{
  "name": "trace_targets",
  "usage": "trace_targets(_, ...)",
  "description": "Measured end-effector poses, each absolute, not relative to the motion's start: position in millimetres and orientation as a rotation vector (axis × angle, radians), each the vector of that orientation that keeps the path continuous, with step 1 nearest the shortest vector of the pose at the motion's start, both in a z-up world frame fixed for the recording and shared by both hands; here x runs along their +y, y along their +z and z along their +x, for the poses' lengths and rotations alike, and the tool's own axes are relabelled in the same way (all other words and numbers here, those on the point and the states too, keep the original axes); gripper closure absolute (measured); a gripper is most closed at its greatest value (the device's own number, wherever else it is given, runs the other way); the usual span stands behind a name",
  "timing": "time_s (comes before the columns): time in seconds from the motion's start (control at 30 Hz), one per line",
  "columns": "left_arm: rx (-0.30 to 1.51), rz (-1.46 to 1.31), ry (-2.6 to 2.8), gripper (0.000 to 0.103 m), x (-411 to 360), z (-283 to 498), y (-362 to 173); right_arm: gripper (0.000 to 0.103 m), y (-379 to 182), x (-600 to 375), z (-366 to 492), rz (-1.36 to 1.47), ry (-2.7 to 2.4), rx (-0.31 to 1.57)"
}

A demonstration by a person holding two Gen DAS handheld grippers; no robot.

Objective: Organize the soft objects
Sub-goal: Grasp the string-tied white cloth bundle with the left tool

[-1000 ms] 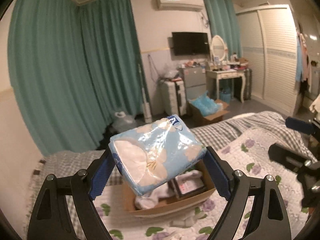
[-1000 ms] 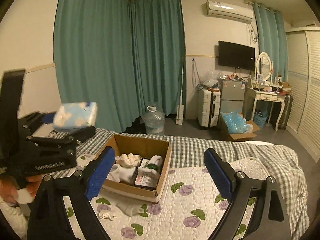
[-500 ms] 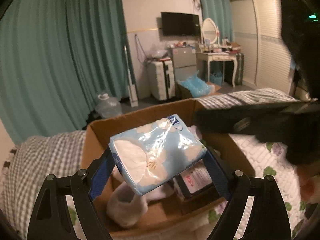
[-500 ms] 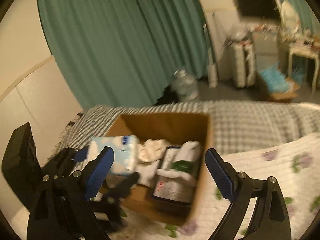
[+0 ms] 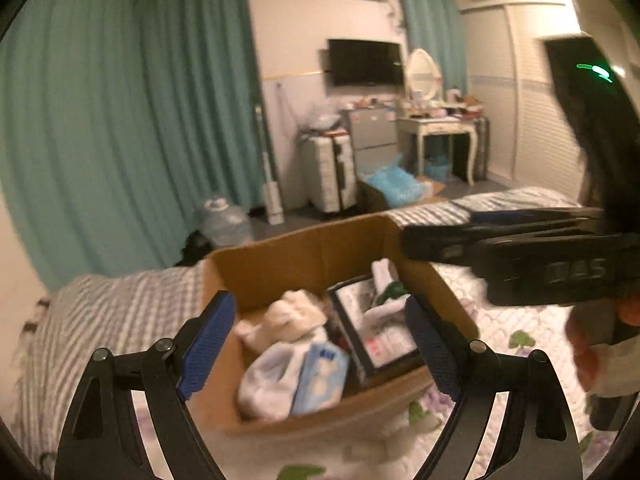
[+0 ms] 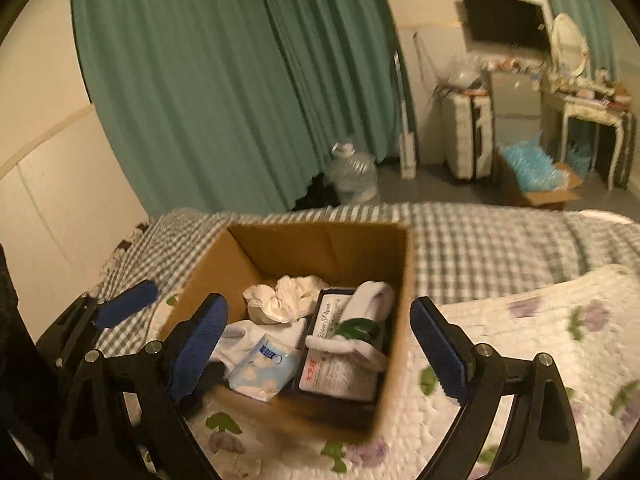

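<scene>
While open, tools (image 5: 320, 344) over box (image 6: 316, 240) (bedding around).

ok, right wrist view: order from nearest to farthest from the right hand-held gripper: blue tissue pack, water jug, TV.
1. blue tissue pack: in the cardboard box, by the left finger of the right hand-held gripper.
2. water jug: on the floor beyond the bed, at the curtain.
3. TV: on the far wall, upper right.

brown cardboard box (image 6: 320, 248) – pale blue tissue pack (image 6: 262, 368), white cloth (image 6: 284, 296); teal curtains (image 6: 224, 80); grey-checked blanket (image 6: 480, 240).
</scene>
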State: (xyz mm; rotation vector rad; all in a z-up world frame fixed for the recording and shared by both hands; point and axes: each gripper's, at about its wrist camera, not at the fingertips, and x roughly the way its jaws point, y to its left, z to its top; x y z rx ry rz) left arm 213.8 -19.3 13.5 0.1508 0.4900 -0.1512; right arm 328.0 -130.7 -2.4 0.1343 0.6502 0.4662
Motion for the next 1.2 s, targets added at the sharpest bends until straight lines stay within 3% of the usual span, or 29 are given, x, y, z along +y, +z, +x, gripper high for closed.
trace_targets(0.2,0.483,0.066,-0.033,0.015,-7.4,144.7,46.5,0.010,39.0,-160.9,241.2,0.062,0.387,0.506)
trace_targets(0.37,0.499,-0.009,0.077,0.015,-5.3,98.7,40.3,0.006,27.2,-178.4,177.5,0.006,0.331,0.486)
trace_targets(0.77,0.738,-0.083,0.176,0.017,-12.4,118.9,-87.8,0.006,-63.9,-173.6,178.2,-0.070,0.376,0.623)
trace_targets(1.1,0.871,-0.210,0.101,0.018,-9.5,157.5,-142.9,0.006,-101.8,-161.4,209.7,-0.061,0.386,0.728)
trace_targets(1.2,0.901,-0.204,0.069,0.041,-9.7,164.2,-151.2,0.006,-103.1,-162.1,216.5,-0.042,0.363,0.726)
